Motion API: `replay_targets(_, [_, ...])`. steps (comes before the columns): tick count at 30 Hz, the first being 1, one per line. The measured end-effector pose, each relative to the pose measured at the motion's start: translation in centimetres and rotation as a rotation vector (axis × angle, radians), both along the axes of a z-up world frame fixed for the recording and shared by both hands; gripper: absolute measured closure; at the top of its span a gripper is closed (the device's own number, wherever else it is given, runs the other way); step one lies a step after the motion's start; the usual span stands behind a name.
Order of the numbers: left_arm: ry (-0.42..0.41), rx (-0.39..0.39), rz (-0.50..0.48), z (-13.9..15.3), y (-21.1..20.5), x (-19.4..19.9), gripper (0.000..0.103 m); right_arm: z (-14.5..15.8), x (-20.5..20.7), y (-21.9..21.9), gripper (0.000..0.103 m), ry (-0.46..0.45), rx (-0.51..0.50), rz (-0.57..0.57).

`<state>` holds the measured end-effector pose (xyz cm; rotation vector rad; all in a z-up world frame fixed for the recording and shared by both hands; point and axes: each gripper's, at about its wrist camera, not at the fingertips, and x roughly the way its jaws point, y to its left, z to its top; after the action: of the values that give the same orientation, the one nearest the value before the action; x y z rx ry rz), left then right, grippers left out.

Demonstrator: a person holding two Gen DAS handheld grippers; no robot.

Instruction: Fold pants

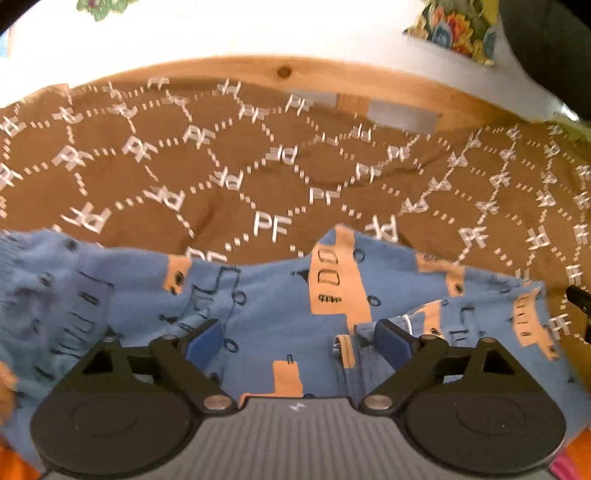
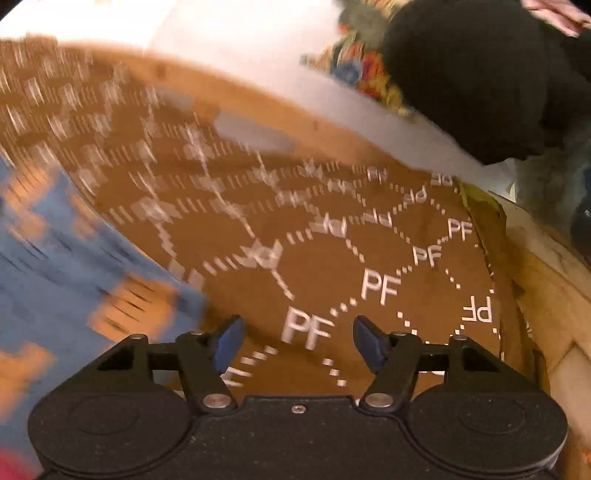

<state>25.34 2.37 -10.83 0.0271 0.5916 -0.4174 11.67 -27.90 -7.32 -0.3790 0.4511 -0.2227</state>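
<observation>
Blue printed pants (image 1: pixel 258 302) lie on a brown PF-patterned cloth (image 1: pixel 258 166), both tools, left (image 1: pixel 299 339) and right (image 2: pixel 299 343), spread wide, pinching nothing.

I am holding the left gripper (image 1: pixel 298 341) and right gripper (image 2: pixel 298 343) angled downward, jaws spread, nothing clamped.

A home: a wooden table (image 1: pixel 388 83) under a brown monogram-printed cloth (image 1: pixel 258 173), a floral cushion (image 1: pixel 458 31) behind it, and children's patterned pants (image 1: pixel 258 314).
</observation>
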Motion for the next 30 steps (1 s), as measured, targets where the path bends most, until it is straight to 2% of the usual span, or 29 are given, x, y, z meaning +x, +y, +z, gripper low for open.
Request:
replay_targets(3, [-0.023, 0.008, -0.034, 0.4, 0.8, -1.9, 0.005, -0.2, -3.6, 3.9, 0.027, 0.036, 0.005, 0.127])
replay_targets(5, [0.014, 0.067, -0.046, -0.4, 0.7, -2.9, 0.005, -2.1, -5.2, 6.2, 0.026, 0.105, -0.036, 0.185])
replay_targets(6, [0.036, 0.118, -0.042, -1.1, 0.6, -3.5, 0.005, -3.2, -5.7, 6.7, 0.026, 0.143, -0.054, 0.175])
replay_targets(8, [0.051, 0.188, -0.016, -2.3, 0.8, -4.2, 0.005, -4.1, -6.9, 6.5, 0.022, 0.111, -0.053, 0.144])
replay_targets(10, [0.052, 0.24, 0.012, -2.8, 1.4, -4.4, 0.004, -3.7, -7.2, 5.9, 0.015, 0.102, -0.086, 0.073])
replay_targets(12, [0.06, 0.261, 0.026, -2.5, 2.0, -4.3, 0.004, -3.0, -6.9, 5.1, 0.014, 0.094, -0.091, 0.033])
replay_targets(14, [0.081, 0.247, 0.028, -1.6, 2.8, -4.5, 0.005, -2.0, -7.4, 5.4, 0.018, 0.049, -0.085, 0.06])
replay_targets(16, [0.083, 0.23, 0.031, -0.6, 4.2, -5.2, 0.005, -1.4, -7.4, 6.9, 0.014, -0.012, -0.091, 0.145])
replay_targets(17, [0.088, 0.226, 0.036, -0.1, 5.0, -5.5, 0.005, -1.4, -6.9, 7.9, 0.011, -0.009, -0.09, 0.195])
replay_targets(20, [0.103, 0.2, 0.063, 0.9, 8.1, -5.7, 0.005, -2.5, -4.3, 10.0, 0.013, 0.062, -0.034, 0.332])
replay_targets(22, [0.098, 0.192, 0.125, 1.7, 10.2, -5.5, 0.005, -3.2, -2.5, 11.3, 0.014, 0.107, -0.044, 0.393])
replay_targets(25, [0.082, 0.177, 0.244, 2.1, 13.4, -5.1, 0.006, -1.8, -1.3, 12.4, 0.015, 0.092, -0.035, 0.461])
replay_targets(27, [0.076, 0.109, 0.273, 2.2, 15.2, -4.6, 0.011, 0.0, -0.1, 12.7, 0.014, 0.107, 0.016, 0.572])
replay_targets(30, [0.015, -0.039, 0.246, 2.1, 17.0, -4.3, 0.017, 3.1, 3.8, 13.9, 0.018, 0.214, 0.065, 0.737])
